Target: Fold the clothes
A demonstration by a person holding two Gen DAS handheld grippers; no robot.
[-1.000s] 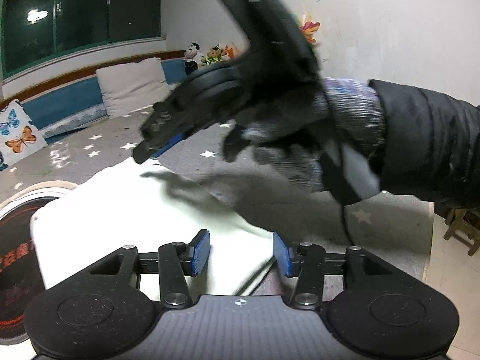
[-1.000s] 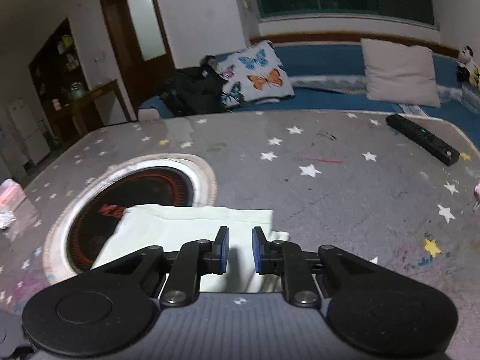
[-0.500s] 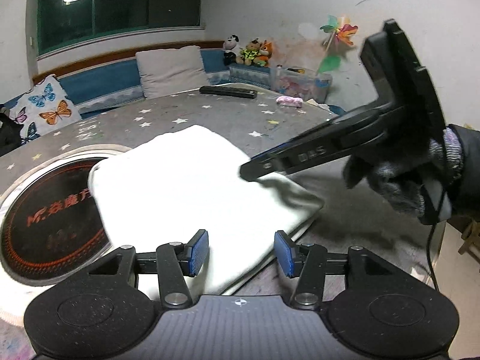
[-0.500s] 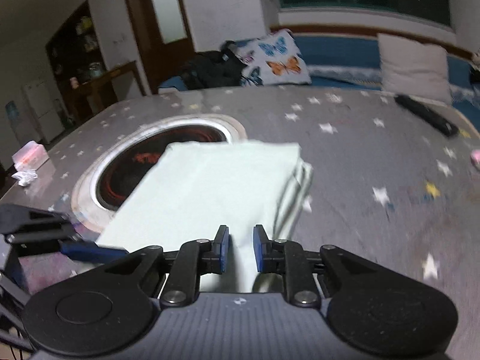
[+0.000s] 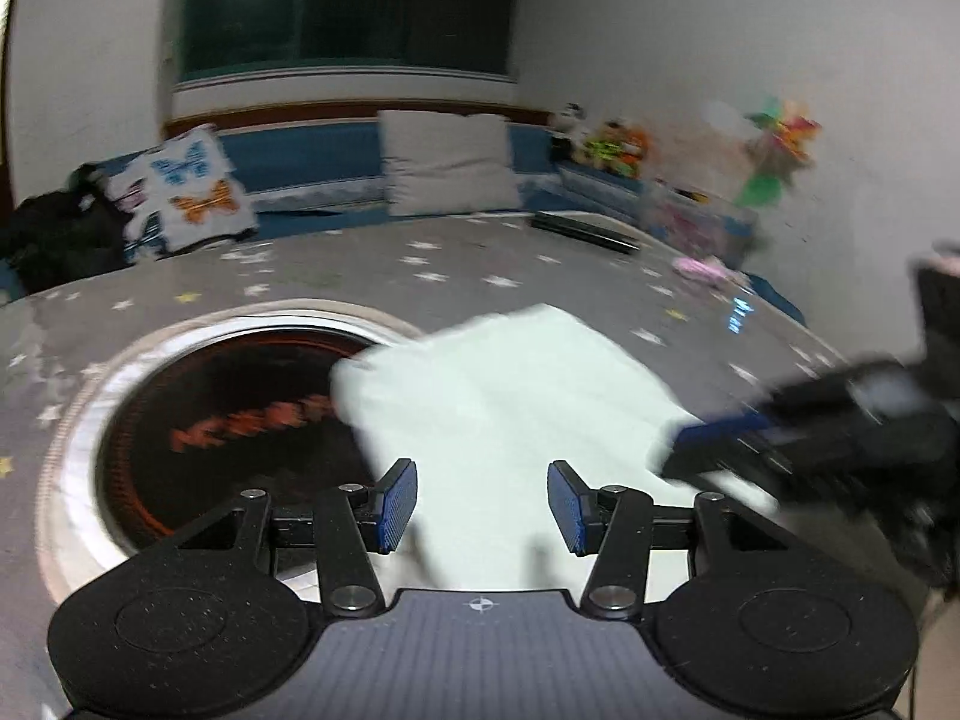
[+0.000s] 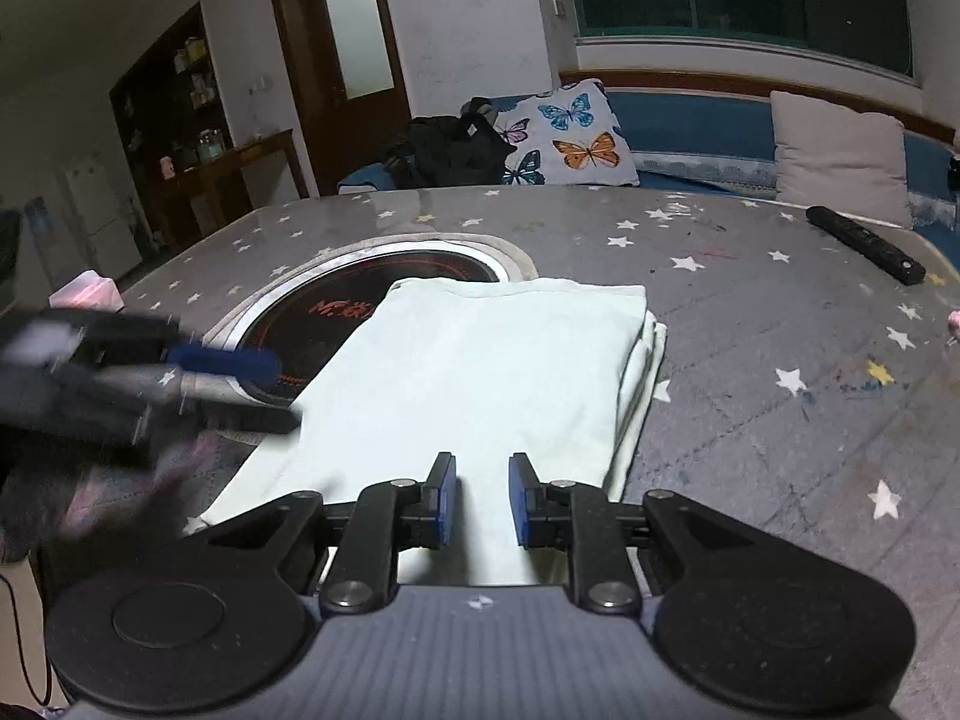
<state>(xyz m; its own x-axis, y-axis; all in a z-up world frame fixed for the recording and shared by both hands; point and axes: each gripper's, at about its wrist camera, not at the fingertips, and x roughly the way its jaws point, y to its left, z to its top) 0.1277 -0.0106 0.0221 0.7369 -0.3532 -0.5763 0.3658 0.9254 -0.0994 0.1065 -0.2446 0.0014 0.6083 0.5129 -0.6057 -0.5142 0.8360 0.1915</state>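
A grey table (image 6: 750, 420) with printed stars is seen ahead of both sets of jaws. A folded pale cloth (image 6: 480, 372) is laid on it, directly beyond the jaws, partly over a round burner (image 5: 228, 414). The left gripper (image 5: 482, 505) is held wide apart; the right gripper (image 6: 482, 499) is parted narrowly, nothing grasped.

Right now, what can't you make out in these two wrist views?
- Folded cloth, near edge: hidden behind the right gripper body in the right wrist view.
- Same cloth, left wrist view: motion-blurred, so its layers cannot be counted.
- Left gripper in the right wrist view: smeared, so contact with the cloth is unclear.
- Lettering on the round burner: partly covered by cloth, too blurred to read.
- Remote: buttons too small to see.
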